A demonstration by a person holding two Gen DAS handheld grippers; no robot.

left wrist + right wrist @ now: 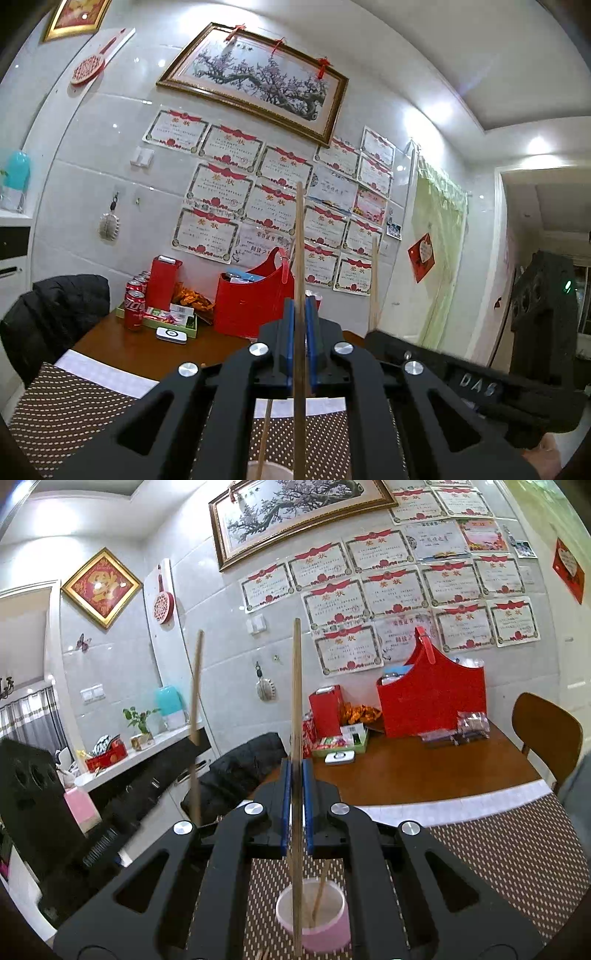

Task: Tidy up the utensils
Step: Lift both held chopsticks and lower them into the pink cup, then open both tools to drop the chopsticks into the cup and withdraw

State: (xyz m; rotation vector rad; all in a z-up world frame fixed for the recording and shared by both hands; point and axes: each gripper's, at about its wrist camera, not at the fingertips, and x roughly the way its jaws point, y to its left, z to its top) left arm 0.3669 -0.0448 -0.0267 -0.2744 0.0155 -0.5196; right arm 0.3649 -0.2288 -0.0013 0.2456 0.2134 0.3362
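Note:
My left gripper [301, 306] is shut on a wooden chopstick [300, 251] that stands upright between its blue pads. My right gripper [296, 771] is shut on another wooden chopstick [296, 709], also upright, its lower end reaching down into a pink cup [314, 919] on the dotted brown placemat [498, 853]. A chopstick [321, 890] leans inside the cup. The cup's rim [267, 470] shows at the bottom of the left wrist view with a chopstick [264, 435] in it. The right gripper and its chopstick [375, 280] show at the right of the left wrist view; the left one's chopstick [195, 716] shows in the right wrist view.
On the brown table [424, 771] stand a red basket [432, 698], a red box [327, 709], cola cans [133, 306], a tray of snacks [340, 742] and a white device [340, 757]. A black jacket [51, 314] hangs on a chair. A wooden chair [546, 731] stands at the right.

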